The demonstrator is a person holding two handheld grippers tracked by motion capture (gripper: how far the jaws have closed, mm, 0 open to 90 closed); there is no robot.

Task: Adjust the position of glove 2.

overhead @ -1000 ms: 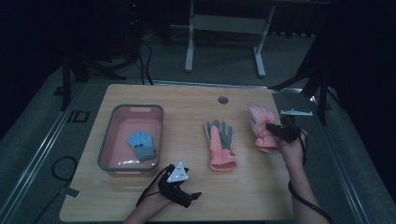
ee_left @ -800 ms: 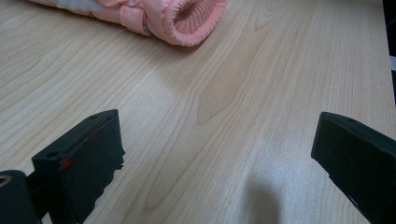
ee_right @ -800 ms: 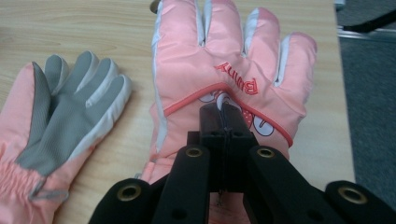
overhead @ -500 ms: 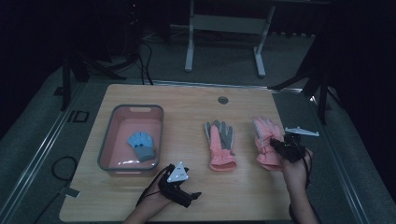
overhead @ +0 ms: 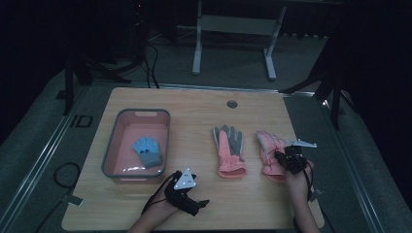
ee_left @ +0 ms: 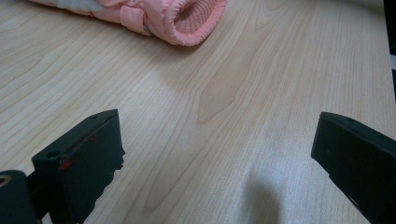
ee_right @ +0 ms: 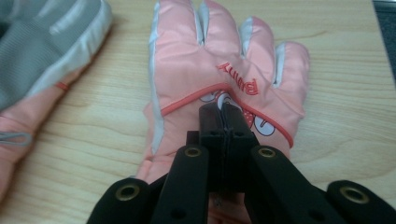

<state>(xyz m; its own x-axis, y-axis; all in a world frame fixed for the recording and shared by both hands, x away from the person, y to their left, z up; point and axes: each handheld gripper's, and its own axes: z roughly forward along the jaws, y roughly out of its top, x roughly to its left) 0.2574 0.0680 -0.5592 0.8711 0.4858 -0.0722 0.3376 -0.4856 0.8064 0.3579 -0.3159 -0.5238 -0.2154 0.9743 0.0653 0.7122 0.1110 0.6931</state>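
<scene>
Dark room all round, metal stand legs on the floor at the far side, and in the middle the pale wooden desk (overhead: 194, 107) carries everything. Biggest thing on it is the pink basin (overhead: 112, 167) at the left, and a small blue glove (overhead: 147, 151) already lies inside it. Right of the basin, two pink gloves sit side by side. The grey-palmed pink glove (overhead: 229, 150) lies flat in the middle, palm up, untouched. Just right of it is the pink printed glove (overhead: 270, 154), back side up, fingers pointing far.

The right gripper (ee_right: 223, 111) is on that printed glove, jaws pressed together with its fabric pinched between them near the cuff end. The left gripper (ee_left: 215, 158) waits at the near edge, jaws spread wide, nothing between them, bare wood beneath and the cuff of the middle glove just beyond.

My read: if the gloves are bound for the basin, one is in and two are left, with the printed one now in hand.

Hard to tell: how much fabric the pinch holds, what the glove's print shows under the jaws, and the basin's inside in the dim light.
</scene>
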